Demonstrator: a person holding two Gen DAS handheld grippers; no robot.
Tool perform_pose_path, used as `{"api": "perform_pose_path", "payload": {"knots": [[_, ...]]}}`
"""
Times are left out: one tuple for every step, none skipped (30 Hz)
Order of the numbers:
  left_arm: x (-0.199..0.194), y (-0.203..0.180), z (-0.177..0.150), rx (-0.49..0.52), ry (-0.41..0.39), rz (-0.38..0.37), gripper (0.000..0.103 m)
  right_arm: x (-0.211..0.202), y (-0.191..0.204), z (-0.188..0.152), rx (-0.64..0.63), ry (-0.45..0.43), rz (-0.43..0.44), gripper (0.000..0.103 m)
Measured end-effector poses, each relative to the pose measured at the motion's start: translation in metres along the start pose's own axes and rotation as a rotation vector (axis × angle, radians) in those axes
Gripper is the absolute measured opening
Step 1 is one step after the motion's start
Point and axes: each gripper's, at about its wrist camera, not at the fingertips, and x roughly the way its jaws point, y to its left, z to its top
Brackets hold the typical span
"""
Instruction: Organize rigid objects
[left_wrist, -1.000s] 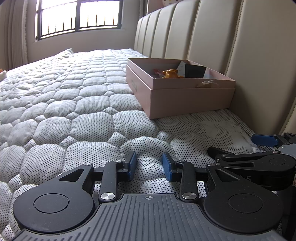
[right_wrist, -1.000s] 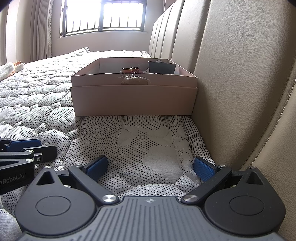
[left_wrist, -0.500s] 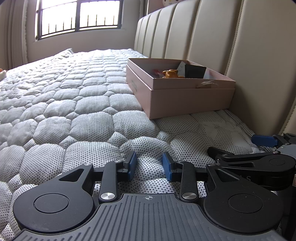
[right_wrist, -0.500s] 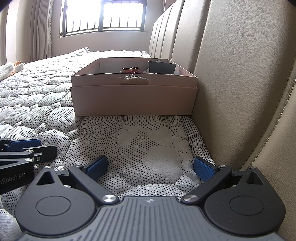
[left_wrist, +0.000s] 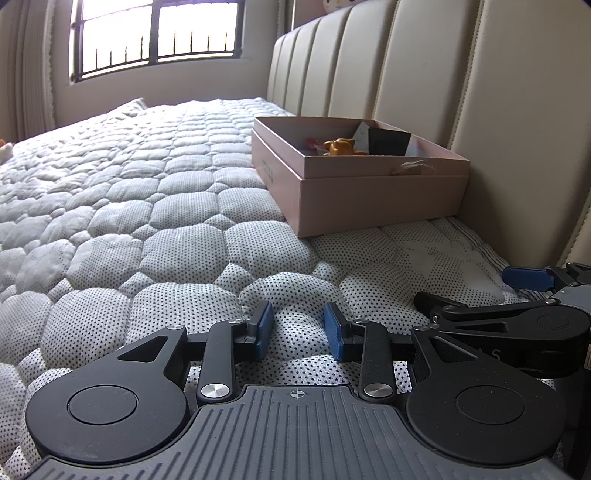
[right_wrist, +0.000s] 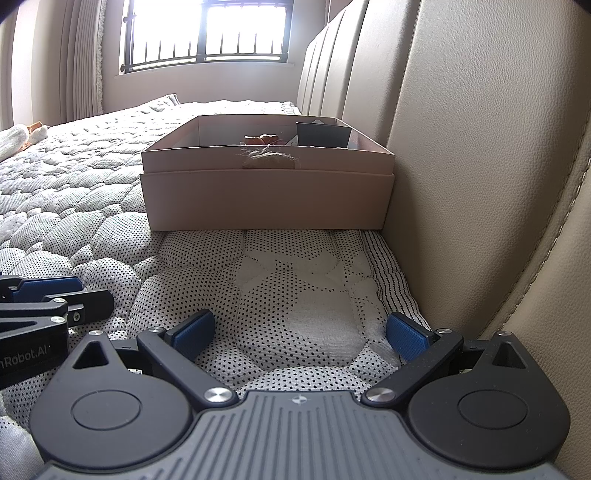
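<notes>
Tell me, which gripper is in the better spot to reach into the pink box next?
Probably the right gripper. It faces the pink box straight on with its jaws spread wide and empty. The left gripper sees the box off to its right, and its jaws stand closer together.

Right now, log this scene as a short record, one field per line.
surface: quilted mattress
container: open pink box, on the mattress against the headboard
box contents: orange toy, black card, other items unclear
left gripper: open a little, empty, low over the mattress
right gripper: wide open, empty, facing the box
far corner: small soft thing, too small to identify
</notes>
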Motion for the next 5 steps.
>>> {"api": "perform_pose_path", "payload": {"knots": [[-0.0001, -0.0003, 0.0000, 0.001, 0.000, 0.001, 0.035, 0.0000, 0.0000, 0.0000, 0.000, 0.000, 0.000, 0.100], [-0.0003, -0.0009, -0.0001, 0.003, -0.002, 0.003, 0.035, 0.0000, 0.0000, 0.0000, 0.000, 0.000, 0.000, 0.100], [-0.0005, -0.0012, -0.0002, 0.005, -0.003, 0.003, 0.035, 0.0000, 0.0000, 0.0000, 0.000, 0.000, 0.000, 0.100], [-0.0005, -0.0010, -0.0003, 0.004, -0.003, 0.002, 0.035, 0.0000, 0.0000, 0.0000, 0.000, 0.000, 0.000, 0.100], [-0.0005, -0.0002, 0.0000, 0.000, -0.003, -0.001, 0.035, 0.0000, 0.0000, 0.0000, 0.000, 0.000, 0.000, 0.100]]}}
